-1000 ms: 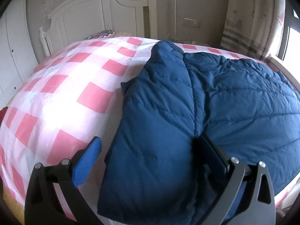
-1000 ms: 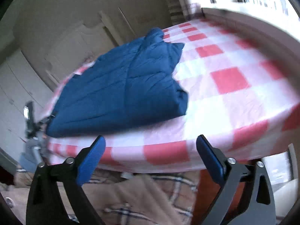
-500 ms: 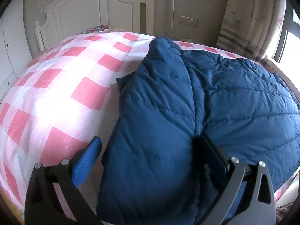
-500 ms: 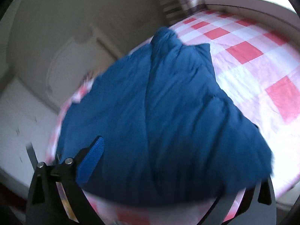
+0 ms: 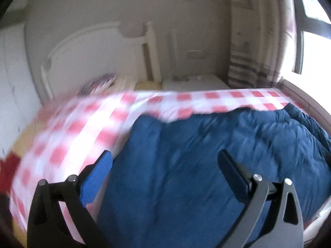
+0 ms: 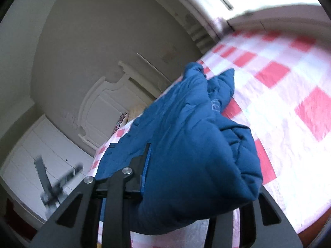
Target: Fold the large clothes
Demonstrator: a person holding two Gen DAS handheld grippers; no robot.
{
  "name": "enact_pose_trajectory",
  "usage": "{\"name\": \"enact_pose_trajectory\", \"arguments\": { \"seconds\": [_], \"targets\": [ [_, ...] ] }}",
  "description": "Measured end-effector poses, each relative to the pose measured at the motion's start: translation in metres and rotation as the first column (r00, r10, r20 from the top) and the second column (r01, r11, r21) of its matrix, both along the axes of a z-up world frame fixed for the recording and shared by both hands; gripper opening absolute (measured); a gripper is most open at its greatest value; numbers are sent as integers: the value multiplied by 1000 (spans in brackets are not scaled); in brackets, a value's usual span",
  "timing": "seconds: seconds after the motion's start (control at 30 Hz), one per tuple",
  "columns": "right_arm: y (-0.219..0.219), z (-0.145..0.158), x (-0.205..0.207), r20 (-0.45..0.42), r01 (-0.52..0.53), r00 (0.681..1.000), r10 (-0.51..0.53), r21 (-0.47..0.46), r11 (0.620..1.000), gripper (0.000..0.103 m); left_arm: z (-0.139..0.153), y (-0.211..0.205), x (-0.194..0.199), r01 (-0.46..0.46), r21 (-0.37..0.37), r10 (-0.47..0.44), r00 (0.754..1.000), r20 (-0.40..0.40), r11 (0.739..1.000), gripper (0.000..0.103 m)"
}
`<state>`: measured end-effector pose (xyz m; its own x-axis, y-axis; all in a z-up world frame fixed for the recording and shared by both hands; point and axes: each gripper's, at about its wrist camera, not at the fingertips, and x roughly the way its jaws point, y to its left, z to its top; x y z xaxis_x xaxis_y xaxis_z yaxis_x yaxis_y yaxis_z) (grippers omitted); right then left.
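Note:
A dark blue puffer jacket (image 5: pixel 196 165) lies folded on the bed's pink-and-white checked sheet (image 5: pixel 78 128). My left gripper (image 5: pixel 165 161) hovers over the jacket's near edge, open, with nothing between its blue pads; this view is blurred. In the right wrist view a bunched corner of the jacket (image 6: pixel 196 144) bulges between the fingers of my right gripper (image 6: pixel 202 171). Its jaws are closing on that corner. The left pad (image 6: pixel 146 165) presses the fabric and the right finger is hidden under it.
A white headboard (image 5: pixel 93 49) stands at the far end of the bed, with a patterned pillow (image 5: pixel 97 82) and a white bedside unit (image 5: pixel 194 82). A striped curtain (image 5: pixel 252 47) and a window (image 5: pixel 314 47) are on the right. White wardrobe doors (image 6: pixel 41 144) stand at the left.
The left gripper has drawn back and up from the jacket, so more of the room shows. The right gripper swung in over the jacket's corner and its jaws narrowed onto it.

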<state>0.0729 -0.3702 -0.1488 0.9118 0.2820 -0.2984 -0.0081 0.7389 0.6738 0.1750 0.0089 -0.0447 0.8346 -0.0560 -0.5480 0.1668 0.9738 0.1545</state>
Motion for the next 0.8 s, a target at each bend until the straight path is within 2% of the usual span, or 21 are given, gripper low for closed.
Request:
{"name": "enact_pose_trajectory", "arguments": {
  "seconds": [0.07, 0.13, 0.2, 0.23, 0.27, 0.33, 0.4, 0.43, 0.5, 0.63, 0.67, 0.73, 0.8],
  "targets": [
    [7, 9, -4, 13, -5, 1000, 6, -44, 999, 41, -5, -41, 37, 26, 59, -23, 998, -55, 998, 101],
    [13, 14, -8, 12, -10, 1000, 11, -81, 997, 41, -22, -77, 70, 48, 132, -32, 992, -123, 990, 101],
    [20, 21, -10, 8, -16, 1000, 17, -130, 991, 41, -55, -116, 106, 81, 244, -30, 977, -209, 966, 101],
    [22, 23, -10, 7, -17, 1000, 19, -145, 989, 41, -67, -126, 121, 73, 298, -6, 976, -218, 952, 101],
    [24, 27, -10, 6, -19, 1000, 20, -167, 986, 41, -77, -132, 139, 48, 319, 28, 973, -229, 947, 101],
    [24, 30, -8, 3, -21, 1000, 22, -181, 983, 41, -72, -124, 156, -15, 250, 79, 965, -249, 968, 101],
    [25, 32, -8, 2, -29, 1000, 30, -196, 980, 41, -61, -103, 158, -60, 115, 91, 954, -284, 992, 100],
    [25, 33, -7, 1, -31, 999, 32, -205, 978, 41, -54, -94, 151, -67, 64, 82, 956, -281, 996, 100],
    [26, 35, -10, 2, -36, 999, 37, -212, 977, 41, -44, -77, 118, -26, 37, 34, 972, -234, 999, 100],
    [34, 44, -12, 15, -35, 999, 40, -250, 968, 41, -48, -53, 36, 105, 70, -90, 978, -186, 992, 100],
    [39, 49, -12, 23, -33, 999, 40, -268, 963, 41, -57, -47, 5, 162, 73, -146, 971, -191, 984, 100],
    [48, 58, -14, 38, -38, 998, 51, -298, 954, 41, -75, -41, -36, 214, 105, -193, 963, -186, 971, 100],
    [69, 75, -12, 55, -52, 995, 78, -366, 929, 41, -88, -26, -79, 228, 143, -214, 971, -110, 963, 100]
  ]
}}
